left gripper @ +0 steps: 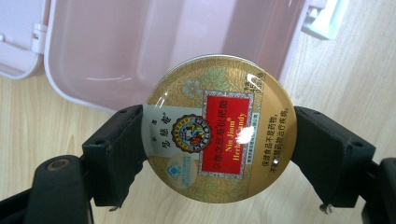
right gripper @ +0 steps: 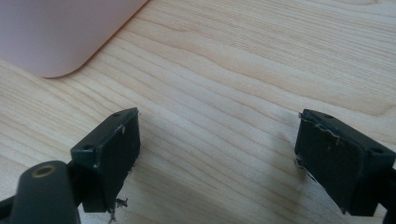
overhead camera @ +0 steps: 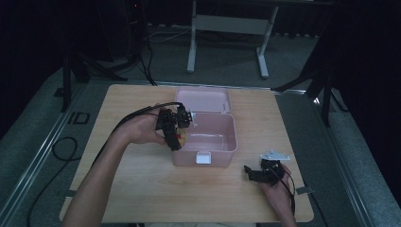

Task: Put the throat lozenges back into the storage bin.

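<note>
Two tongs are at work on the wooden tabletop (overhead camera: 142, 189), and a pink box (overhead camera: 222, 146) sits in the middle of it. The box is my landmark. Its lid (overhead camera: 202, 99) is flipped back flat behind it, so the inside is open and looks bare.

The left tongs (overhead camera: 179, 132) hang right at the left wall of the box, near its front corner. They are pinching a round candy tin (left gripper: 218, 128). One pad presses on each side of the tin's edge, so the flat gold top with the red label faces up. I think it is held by the rim like this so it stays level and can go down flat into the box. In the left gripper view the tin sits partly over the box's pink edge and partly over the wood beside it. So it is not inside the box yet. It looks ready to be moved over the opening and let go.

The right tongs (overhead camera: 257, 174) rest low on the tabletop, off to the front right of the box and apart from it. Their jaws are spread wide with nothing between them but bare wood. In the right gripper view a rounded corner of the box (right gripper: 60, 32) is just ahead. They seem to wait there, out of the way of the other hand.
</note>
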A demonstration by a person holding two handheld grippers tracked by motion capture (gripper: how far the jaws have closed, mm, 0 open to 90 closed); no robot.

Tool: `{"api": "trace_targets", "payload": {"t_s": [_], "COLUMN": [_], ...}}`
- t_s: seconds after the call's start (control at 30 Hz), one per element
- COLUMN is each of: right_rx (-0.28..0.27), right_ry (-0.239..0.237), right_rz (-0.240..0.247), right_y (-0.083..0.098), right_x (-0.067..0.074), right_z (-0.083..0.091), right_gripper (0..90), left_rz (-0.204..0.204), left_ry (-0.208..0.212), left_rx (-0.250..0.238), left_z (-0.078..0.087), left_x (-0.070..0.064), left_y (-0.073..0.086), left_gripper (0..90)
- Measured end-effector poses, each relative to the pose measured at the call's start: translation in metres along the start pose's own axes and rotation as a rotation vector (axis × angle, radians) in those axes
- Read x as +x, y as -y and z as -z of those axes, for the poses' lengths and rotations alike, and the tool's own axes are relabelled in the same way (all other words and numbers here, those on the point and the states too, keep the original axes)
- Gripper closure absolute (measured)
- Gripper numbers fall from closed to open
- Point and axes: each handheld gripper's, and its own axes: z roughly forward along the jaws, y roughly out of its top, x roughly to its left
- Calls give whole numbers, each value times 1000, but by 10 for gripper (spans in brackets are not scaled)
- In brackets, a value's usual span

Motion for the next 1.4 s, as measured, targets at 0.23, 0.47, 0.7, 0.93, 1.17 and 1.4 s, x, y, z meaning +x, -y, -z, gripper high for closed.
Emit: {"api": "trace_targets", "payload": {"t_s": [0.23, 0.47, 0.7, 0.93, 1.17, 1.4], "right_rx": [1, 1, 1, 2, 1, 1], "right_ry": [0, -1, -1, -1, -1, -2], "right_rz": [1, 1, 2, 2, 3, 2], "right_y": [0, 0, 0, 0, 0, 0], "right_x": [0, 0, 0, 0, 0, 0], "right_z": [0, 0, 0, 0, 0, 0], "right_gripper": [140, 140, 140, 140, 140, 140], "left_rz": [-12, -15, -14, -16, -10, 30], "left_ry": [0, 5, 16, 19, 30, 28], "left_rx": [-2, 12, 22, 25, 29, -9], "left_z": [-1, -4, -9, -12, -13, -8], "left_x": [0, 1, 2, 2, 1, 4], "left_y": [-9, -15, -18, -21, -24, -25], "left_gripper": [210, 210, 209, 209, 209, 158]}}
